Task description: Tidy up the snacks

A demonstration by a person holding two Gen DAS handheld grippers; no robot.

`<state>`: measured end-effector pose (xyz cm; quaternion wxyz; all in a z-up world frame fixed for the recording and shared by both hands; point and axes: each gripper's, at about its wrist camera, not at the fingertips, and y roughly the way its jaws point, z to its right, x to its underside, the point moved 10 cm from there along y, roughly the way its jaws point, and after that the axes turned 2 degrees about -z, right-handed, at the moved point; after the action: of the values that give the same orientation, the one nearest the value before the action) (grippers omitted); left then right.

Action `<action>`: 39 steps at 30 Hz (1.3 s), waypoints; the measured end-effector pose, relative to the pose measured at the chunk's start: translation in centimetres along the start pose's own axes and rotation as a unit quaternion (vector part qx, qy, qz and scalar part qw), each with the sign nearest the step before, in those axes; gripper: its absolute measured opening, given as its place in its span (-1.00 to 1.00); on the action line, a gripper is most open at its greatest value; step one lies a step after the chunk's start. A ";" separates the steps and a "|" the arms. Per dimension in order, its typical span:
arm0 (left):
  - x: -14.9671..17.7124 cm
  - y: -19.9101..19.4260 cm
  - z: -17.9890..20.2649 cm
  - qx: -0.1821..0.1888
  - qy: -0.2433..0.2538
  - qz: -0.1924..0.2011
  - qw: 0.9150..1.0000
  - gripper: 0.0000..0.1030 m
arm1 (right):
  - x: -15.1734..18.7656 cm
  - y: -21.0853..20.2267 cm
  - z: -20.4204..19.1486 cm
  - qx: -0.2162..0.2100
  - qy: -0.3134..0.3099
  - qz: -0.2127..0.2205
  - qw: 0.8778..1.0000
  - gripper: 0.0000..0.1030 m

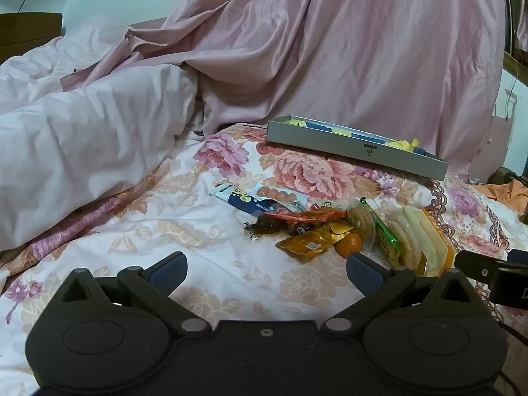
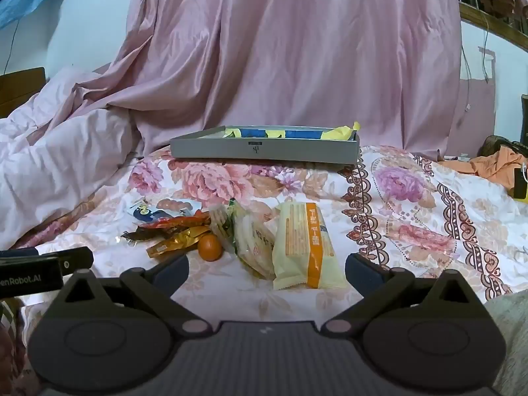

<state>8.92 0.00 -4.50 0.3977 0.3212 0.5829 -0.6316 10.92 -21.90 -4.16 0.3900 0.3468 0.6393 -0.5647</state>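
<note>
A heap of snacks lies on the flowered bedspread (image 2: 429, 198), in front of a shallow grey box (image 2: 264, 150) that sits farther back on the bed. The box has low walls with a small dark mark on its near side, and blue and yellow shapes show over its rim.

Nearest the right gripper (image 2: 267, 272) is a pale yellow packet (image 2: 303, 247) with an orange stripe running down it, lying flat. Just to its left, touching it, is a clear bag of round crackers (image 2: 254, 241) with a green edge. A small orange fruit (image 2: 210, 247) rests against the crackers' left side. Left of the fruit lie a crinkled gold wrapper (image 2: 178, 241), a red wrapper (image 2: 178, 221) above it, and a dark brown wrapper (image 2: 138, 234) at the far left. Behind these lies a white and blue packet (image 1: 250, 198) printed with a row of orange balls.

The right gripper hangs low over the bed with its jaws spread wide, nothing between them, the yellow packet just ahead of the gap. The left gripper (image 1: 265, 269) is likewise spread wide and holds nothing; the fruit sits just beyond its right finger (image 1: 363, 270). A rumpled pink quilt (image 1: 82, 132) lies to the left, and a pink curtain (image 2: 297, 49) hangs behind the box.
</note>
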 end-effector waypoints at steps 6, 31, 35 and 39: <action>0.0 0.0 0.0 -0.002 0.000 0.000 1.000 0.98 | 0.1 0.1 0.0 0.000 0.000 -0.001 1.000 1.00; 0.1 0.0 0.1 0.000 -0.004 -0.002 1.000 0.98 | 0.3 0.3 -0.1 -0.002 0.000 -0.007 1.000 1.00; 0.2 0.0 0.2 0.000 -0.004 -0.002 1.000 0.98 | 0.3 0.3 -0.1 -0.002 0.000 -0.007 1.000 1.00; 0.2 0.0 0.2 0.000 -0.004 -0.003 1.000 0.98 | 0.3 0.3 -0.1 -0.002 0.000 -0.008 1.000 1.00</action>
<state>8.86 -0.23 -4.69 0.3985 0.3171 0.5819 -0.6341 11.02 -21.73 -4.60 0.3863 0.3408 0.6431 -0.5666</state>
